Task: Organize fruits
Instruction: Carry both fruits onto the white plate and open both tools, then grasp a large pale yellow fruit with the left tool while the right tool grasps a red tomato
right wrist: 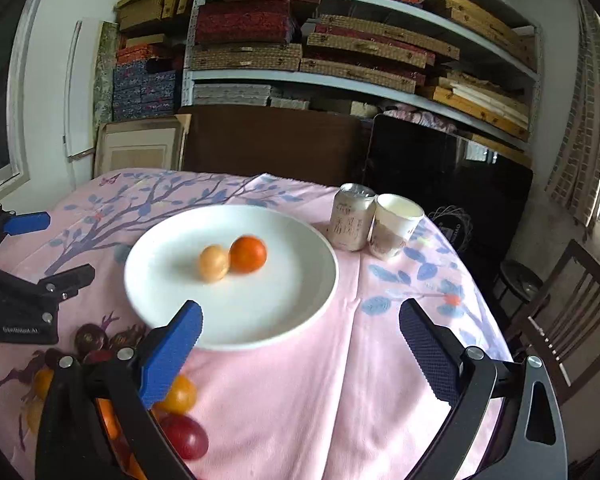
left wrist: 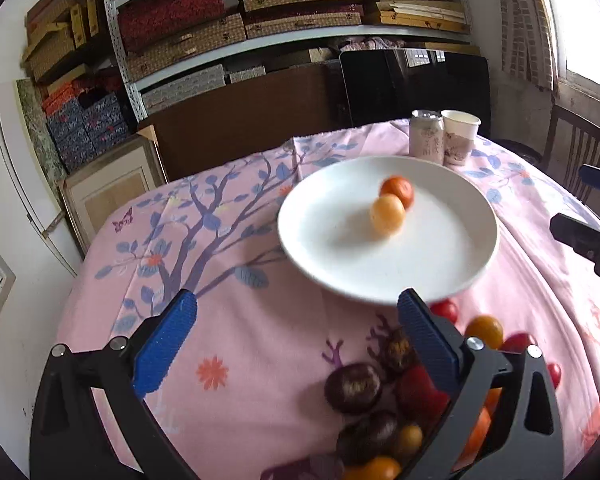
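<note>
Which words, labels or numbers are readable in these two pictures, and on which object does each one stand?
"GenRobot.AI": small white print on the black body of the left gripper, seen in the right wrist view; faint, so the reading is not certain.
Can: dark vertical characters on its side, too blurred to read.
Paper cup: a printed pattern, no legible text.
Boxes on the shelves: no readable text.

My left gripper point(left wrist: 296, 344) points forward and downward, jaws spread wide, nothing between the blue pads. My right gripper point(right wrist: 300, 344) is angled the same way, jaws equally wide and empty. In the left wrist view, the right gripper appears at 3 o'clock; in the right wrist view, the left gripper appears at 9 o'clock.
</note>
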A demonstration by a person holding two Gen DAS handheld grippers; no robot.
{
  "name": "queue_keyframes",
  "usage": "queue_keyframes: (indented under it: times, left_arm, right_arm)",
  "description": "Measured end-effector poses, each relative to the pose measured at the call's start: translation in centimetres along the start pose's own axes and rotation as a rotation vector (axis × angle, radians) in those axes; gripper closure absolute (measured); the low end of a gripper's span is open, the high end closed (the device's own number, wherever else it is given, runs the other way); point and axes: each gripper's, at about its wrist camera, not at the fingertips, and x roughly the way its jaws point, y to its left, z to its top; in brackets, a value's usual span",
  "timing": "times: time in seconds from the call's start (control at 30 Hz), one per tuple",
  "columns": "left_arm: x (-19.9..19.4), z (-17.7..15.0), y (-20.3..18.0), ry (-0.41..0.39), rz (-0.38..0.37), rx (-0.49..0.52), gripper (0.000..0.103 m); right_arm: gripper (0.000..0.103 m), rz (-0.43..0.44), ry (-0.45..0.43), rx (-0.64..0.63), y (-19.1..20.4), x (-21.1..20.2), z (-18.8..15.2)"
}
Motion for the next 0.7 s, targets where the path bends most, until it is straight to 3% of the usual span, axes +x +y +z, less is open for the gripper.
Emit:
queue_keyframes:
  times: [0.17, 0.23, 0.33, 0.47, 0.57, 0.63, 0.67, 0.7]
  left_arm:
    - [-5.2, -6.3, -0.5, 0.068, -0.111, 0.050, 0.004]
    - [-6.4, -8.6, -1.5, 0.071, -0.117, 0.078, 0.004]
    - [-6.0, -10.4, -3.1, 0.135, -0.106, 0.122, 0.004]
    - [-4.4, -10.8, -3.9, 0.148, -0.189, 0.107, 0.004]
    - [-2.6, -11.7, -3.9, 0.216, -0.217, 0.097, 0.004]
    - [-2.3, -12.3, -3.7, 0.206, -0.250, 0.082, 0.008]
    - [-2.5, -12.4, -3.5, 0.197, -0.310, 0.071, 0.026]
    - [-2.8, -12.4, -3.7, 0.183, -0.317, 0.081, 0.043]
  right_arm:
    - [0.004, 0.186, 0.113, -0.077, -0.1, -1.1, -4.5]
    - [0.004, 0.267, 0.183, -0.057, -0.2, -0.4, -6.0]
    - [0.004, 0.364, 0.245, -0.021, -0.8, 0.4, -7.7]
    - [0.004, 0.343, 0.299, -0.061, 0.4, 1.3, -8.5]
    - [0.004, 0.326, 0.315, -0.082, 1.0, 1.5, -8.9]
    - [0.017, 0.280, 0.304, -0.111, 1.9, 1.2, -9.1]
    - [0.044, 0.300, 0.284, -0.128, 2.5, 0.7, -9.1]
    - [0.074, 0.354, 0.270, -0.134, 3.1, 0.1, -9.1]
